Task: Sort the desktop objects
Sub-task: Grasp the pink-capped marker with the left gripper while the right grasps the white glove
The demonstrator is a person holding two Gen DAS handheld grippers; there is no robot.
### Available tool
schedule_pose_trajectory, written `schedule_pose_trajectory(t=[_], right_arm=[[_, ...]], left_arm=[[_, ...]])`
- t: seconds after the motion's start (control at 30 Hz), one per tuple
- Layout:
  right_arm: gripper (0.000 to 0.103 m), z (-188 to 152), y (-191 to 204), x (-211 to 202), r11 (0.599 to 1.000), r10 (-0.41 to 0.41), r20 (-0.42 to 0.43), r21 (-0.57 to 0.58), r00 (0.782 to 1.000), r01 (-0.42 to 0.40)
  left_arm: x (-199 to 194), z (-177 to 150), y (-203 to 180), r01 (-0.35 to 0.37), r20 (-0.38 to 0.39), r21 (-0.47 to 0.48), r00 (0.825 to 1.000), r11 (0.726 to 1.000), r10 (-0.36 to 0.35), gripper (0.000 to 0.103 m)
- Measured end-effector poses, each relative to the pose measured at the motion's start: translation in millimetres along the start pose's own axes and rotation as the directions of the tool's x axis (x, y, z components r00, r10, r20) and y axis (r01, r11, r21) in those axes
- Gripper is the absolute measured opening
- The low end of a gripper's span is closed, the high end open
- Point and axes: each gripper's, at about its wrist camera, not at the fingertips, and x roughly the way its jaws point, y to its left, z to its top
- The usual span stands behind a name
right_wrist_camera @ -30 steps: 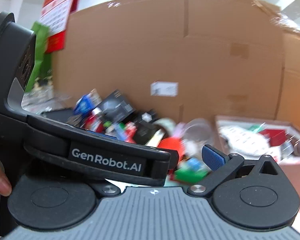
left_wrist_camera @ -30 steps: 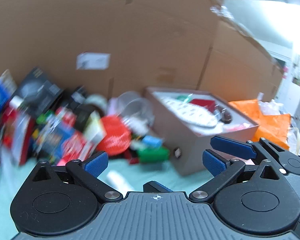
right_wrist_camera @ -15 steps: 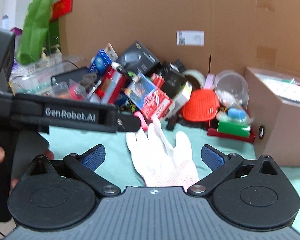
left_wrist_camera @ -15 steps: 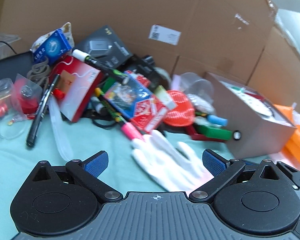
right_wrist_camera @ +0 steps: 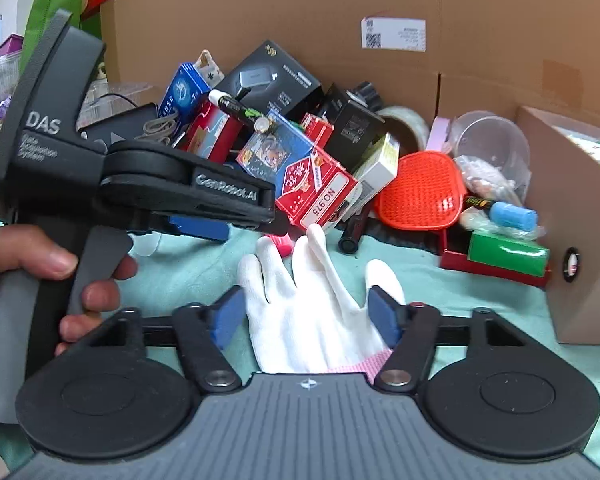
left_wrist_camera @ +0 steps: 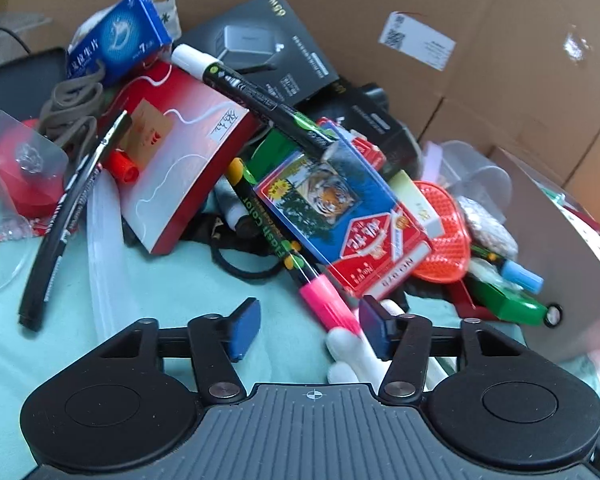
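Observation:
A white glove (right_wrist_camera: 312,320) lies flat on the teal cloth (right_wrist_camera: 460,292), in front of a heap of desk clutter. My right gripper (right_wrist_camera: 306,315) is low over it; its jaws are closing with the glove's palm between the blue pads, which do not press on it. My left gripper (left_wrist_camera: 309,332) hovers by the heap, jaws closing. The pink cap of a black marker (left_wrist_camera: 328,308) lies between its pads near the right one, with glove fingertips (left_wrist_camera: 352,356) just below. In the right wrist view a hand holds the left gripper (right_wrist_camera: 236,220) at left.
The heap holds a blue-and-red card box (left_wrist_camera: 340,216), a red-and-white box (left_wrist_camera: 180,152), a black pen (left_wrist_camera: 60,224), an orange-red ribbed pad (right_wrist_camera: 420,192) and a clear cup (right_wrist_camera: 488,140). An open cardboard box (right_wrist_camera: 580,220) stands at right, with a cardboard wall (right_wrist_camera: 300,20) behind.
Both grippers have come down and forward towards the heap and their jaws have narrowed. The glove now sits between the right pads, and the pink marker cap between the left ones.

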Motion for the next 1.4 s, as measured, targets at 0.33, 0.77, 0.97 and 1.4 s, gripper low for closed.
schedule_pose_trajectory(t=[0.33, 0.77, 0.97, 1.4], right_arm=[[0.028, -0.7, -14.2, 11.1, 0.999, -0.009, -0.031, 0.052, 0.999, 0.011], [0.007, -14.1, -23.8, -26.5, 0.993, -0.015, -0.039, 0.115, 0.999, 0.019], [0.025, -18.6, -26.3, -33.9, 0.992, -0.031, -0.031, 0.119, 0.999, 0.034], [0.064, -12.9, -33.5, -8.6, 0.993, -0.072, -0.043, 0.091, 0.996, 0.076]], left_arm=[[19.7, 10.5, -4.7, -0.033, -0.009, 0.006, 0.999, 0.999, 0.033, 0.028], [-48.2, -25.5, 6.7, 0.032, -0.072, 0.070, 0.997, 0.997, -0.027, 0.015], [-71.4, -37.8, 13.2, 0.012, -0.084, 0.074, 0.996, 0.997, -0.006, 0.021], [-56.8, -40.2, 2.2, -0.029, -0.072, 0.148, 0.997, 0.989, 0.040, 0.058]])
